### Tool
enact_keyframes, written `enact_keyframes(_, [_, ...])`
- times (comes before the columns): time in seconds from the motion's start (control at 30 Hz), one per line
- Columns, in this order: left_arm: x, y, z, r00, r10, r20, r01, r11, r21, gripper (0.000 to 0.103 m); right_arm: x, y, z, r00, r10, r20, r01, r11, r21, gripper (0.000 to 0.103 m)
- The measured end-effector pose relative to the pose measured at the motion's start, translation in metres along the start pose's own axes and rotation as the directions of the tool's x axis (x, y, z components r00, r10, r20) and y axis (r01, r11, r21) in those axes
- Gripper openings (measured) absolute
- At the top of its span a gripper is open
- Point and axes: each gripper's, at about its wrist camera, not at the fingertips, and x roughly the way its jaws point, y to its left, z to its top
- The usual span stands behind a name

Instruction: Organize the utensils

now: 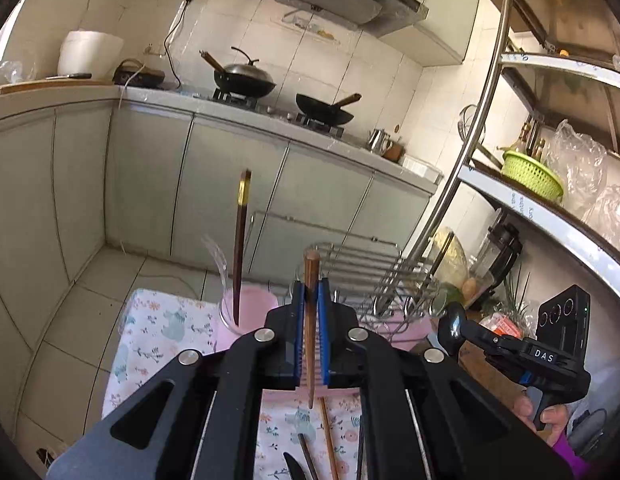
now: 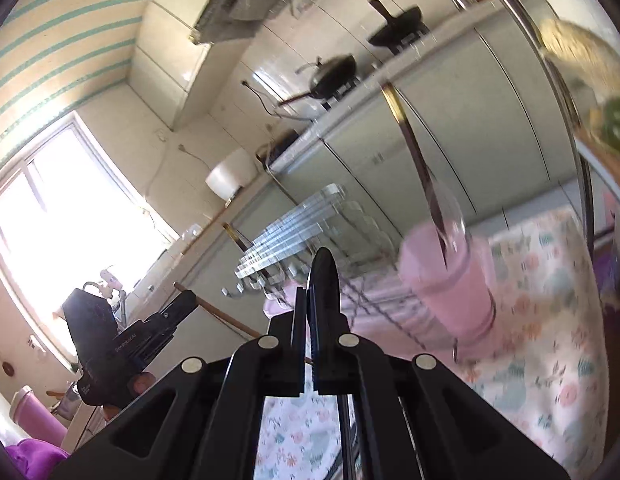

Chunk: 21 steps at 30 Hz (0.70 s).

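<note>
Left tool (image 1: 310,292) — clamped on a wooden chopstick (image 1: 311,276). Right tool (image 2: 315,300) — clamped on a black spoon (image 2: 323,276). Both above the surface, near the pink cup (image 1: 250,304). Risk: thin chopstick pivoting, slipping loose.

The left tool (image 1: 311,286) is showing black angular arms with cut-out openings, round silver screw heads at the joints and blue ribbed pads lining its two fingers. The right tool (image 2: 308,292) is showing the same black arms and silver screws, though its fingers are looking black throughout. Seen from the left, its black body is carrying white letters reading "DAS", with a boxy black camera housing mounted above. Purple clothing is showing beside the hand (image 1: 543,416) on its grip.
</note>
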Motion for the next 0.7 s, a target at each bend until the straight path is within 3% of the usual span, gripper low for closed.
enact_keyframes(0.17, [-0.021,-0.004,0.041,0.994,0.014,0.112,-0.016,1.0,0.014,0.006,-0.006,0.019,0.028,0.997,0.029,0.07,-0.024,0.998,-0.06,0.002])
enact_keyframes(0.37, [-0.039,-0.007,0.076,0.979,0.045,0.198,-0.054,0.998,0.042,0.006,-0.008,0.025,0.038,0.994,0.039,0.098,-0.031,0.997,-0.077,0.002])
enact_keyframes(0.5, [-0.041,-0.007,0.087,0.968,0.083,0.237,-0.1,0.993,0.062,0.006,-0.008,0.022,0.044,0.992,0.04,0.119,-0.031,0.997,-0.074,0.002])
enact_keyframes(0.7, [-0.02,-0.002,0.078,0.952,0.149,0.268,-0.181,0.979,0.097,0.006,-0.011,0.027,0.06,0.981,0.04,0.188,-0.018,0.993,-0.114,0.002])
